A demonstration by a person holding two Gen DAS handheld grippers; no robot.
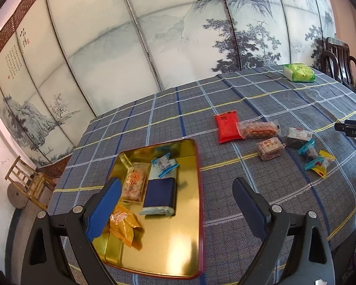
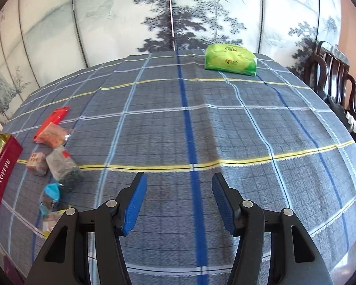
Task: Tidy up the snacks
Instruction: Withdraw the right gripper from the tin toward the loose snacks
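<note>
A gold tin (image 1: 173,256) with a red rim lies on the checked tablecloth and holds several snacks: an orange packet (image 1: 124,225), a clear bag of biscuits (image 1: 135,184), a dark blue box (image 1: 160,196) and a small blue-edged sachet (image 1: 165,163). My left gripper (image 1: 176,190) hovers open over the tin, nothing between its pads. To the right lie loose snacks: a red packet (image 1: 226,127), a clear nut bag (image 1: 257,129), a brown block (image 1: 270,148), a dark bag (image 1: 297,137) and small candies (image 1: 316,160). My right gripper (image 2: 179,186) is open and empty above bare cloth; the loose snacks (image 2: 59,163) lie to its left.
A green tissue pack (image 2: 230,59) sits at the table's far side. The tin's red side wall (image 2: 2,178) reads TOFFEE at the left edge. Dark wooden chairs (image 2: 332,83) stand along the right. A painted folding screen (image 1: 130,47) backs the table, with a small bamboo chair (image 1: 28,182) on the floor.
</note>
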